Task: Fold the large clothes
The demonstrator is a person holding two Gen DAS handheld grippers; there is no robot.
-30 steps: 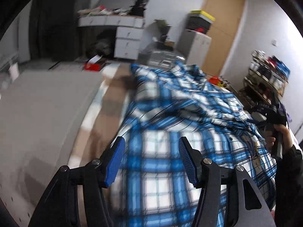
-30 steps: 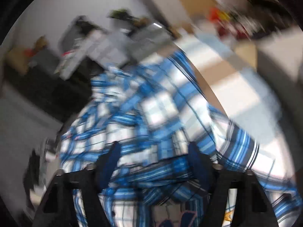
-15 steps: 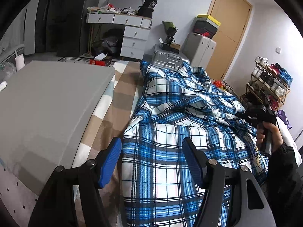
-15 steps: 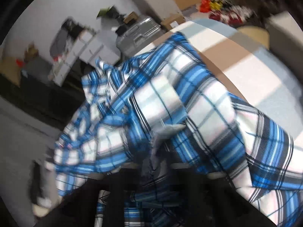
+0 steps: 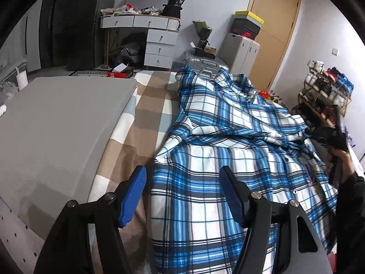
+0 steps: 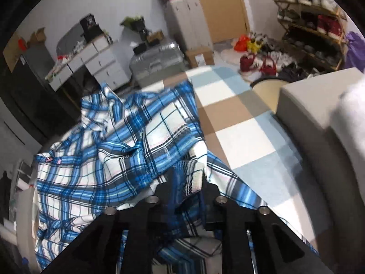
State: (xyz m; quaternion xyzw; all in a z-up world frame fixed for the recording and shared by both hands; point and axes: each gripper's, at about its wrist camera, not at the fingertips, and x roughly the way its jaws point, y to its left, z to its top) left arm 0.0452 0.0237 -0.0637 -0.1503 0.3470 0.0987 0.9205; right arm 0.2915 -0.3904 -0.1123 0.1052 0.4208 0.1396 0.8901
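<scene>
Gripping a bunched fold of the blue plaid shirt (image 6: 127,159), the right claw (image 6: 186,182) is shown with jaws opening; the left claw (image 5: 182,194) is held wide above the shirt, which is spread across the checked bed (image 5: 148,96).

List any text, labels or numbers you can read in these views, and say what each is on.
"38": white label on the black bag on top of the white dresser; the smaller print beside it is too small to read.
Red box on the floor: print too blurred to read.
Nothing else legible in either view.
</scene>
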